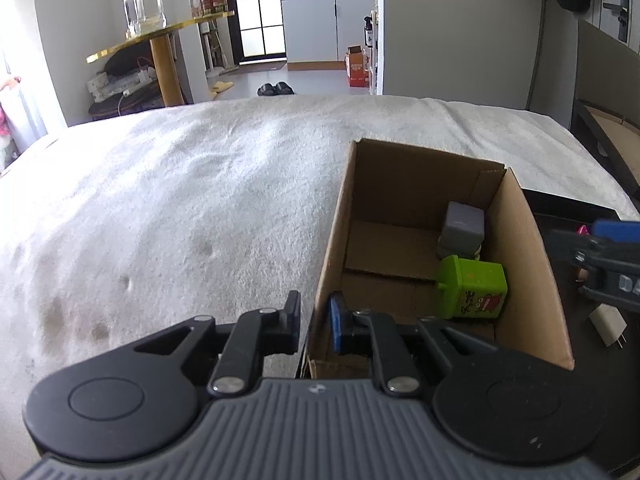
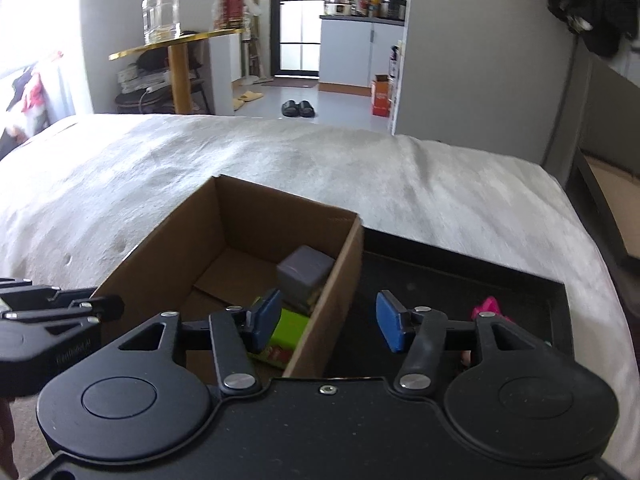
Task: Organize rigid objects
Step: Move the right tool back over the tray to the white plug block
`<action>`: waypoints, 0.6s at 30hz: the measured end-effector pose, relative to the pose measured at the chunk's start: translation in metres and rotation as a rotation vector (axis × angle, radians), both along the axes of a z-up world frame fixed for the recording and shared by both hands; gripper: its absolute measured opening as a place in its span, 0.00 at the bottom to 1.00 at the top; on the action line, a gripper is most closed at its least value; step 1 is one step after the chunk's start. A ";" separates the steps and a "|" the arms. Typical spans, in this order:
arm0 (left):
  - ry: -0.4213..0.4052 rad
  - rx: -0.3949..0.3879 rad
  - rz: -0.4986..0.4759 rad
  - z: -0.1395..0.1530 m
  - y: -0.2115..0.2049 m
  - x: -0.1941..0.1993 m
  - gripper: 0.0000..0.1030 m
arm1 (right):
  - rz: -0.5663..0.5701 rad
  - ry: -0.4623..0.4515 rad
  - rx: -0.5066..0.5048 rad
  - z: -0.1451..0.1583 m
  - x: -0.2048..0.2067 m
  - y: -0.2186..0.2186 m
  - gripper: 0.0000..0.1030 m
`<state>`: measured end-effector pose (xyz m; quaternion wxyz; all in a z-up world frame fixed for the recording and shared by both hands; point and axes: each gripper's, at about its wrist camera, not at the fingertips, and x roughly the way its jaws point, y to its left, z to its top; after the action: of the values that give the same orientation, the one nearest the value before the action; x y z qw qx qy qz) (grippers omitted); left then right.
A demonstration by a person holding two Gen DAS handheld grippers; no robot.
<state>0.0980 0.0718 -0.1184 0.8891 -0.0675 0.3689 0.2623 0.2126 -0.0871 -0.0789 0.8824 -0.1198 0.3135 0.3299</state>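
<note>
Brown cardboard forms the open box (image 1: 516,240) that stands on a white fuzzy blanket (image 1: 180,200). Inside the box, against its right wall, a grey cube (image 1: 464,224) is at the far side, and a green box (image 1: 472,286) with red print lies just in front of it, touching or almost touching it.

The left gripper (image 1: 316,322) is closed on the left wall of the cardboard box near its front corner: one finger is outside the wall, and the other, with a blue pad (image 1: 335,326), is inside, so the wall is pinched between them.

The right gripper (image 2: 328,322) is wide apart and holds nothing. Its left blue pad (image 2: 266,318) hangs over the inside of the box, above the green box, and its right blue pad (image 2: 390,326) is over a black tray (image 2: 440,276) that lies just beside the box on the right. The right wall of the box is below the gap between the fingers.

On the tray a pink object (image 2: 486,306) is partly hidden behind the right finger. In the left wrist view a white charger plug (image 1: 608,324) also lies on the tray.
</note>
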 end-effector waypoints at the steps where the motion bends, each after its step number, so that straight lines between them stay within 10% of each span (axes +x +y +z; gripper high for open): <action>1: -0.001 0.005 0.002 0.001 -0.001 0.000 0.15 | -0.009 0.005 0.002 0.000 0.000 -0.005 0.52; 8: -0.003 0.028 0.012 0.008 -0.006 0.002 0.51 | -0.069 0.021 -0.018 -0.007 0.008 -0.037 0.53; 18: 0.025 0.076 -0.025 0.009 -0.023 0.013 0.70 | -0.131 0.051 -0.026 -0.020 0.017 -0.062 0.57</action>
<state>0.1108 0.0492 -0.1092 0.8895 -0.0256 0.3707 0.2659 0.2295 -0.1492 -0.0989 0.8922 -0.1020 0.3472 0.2703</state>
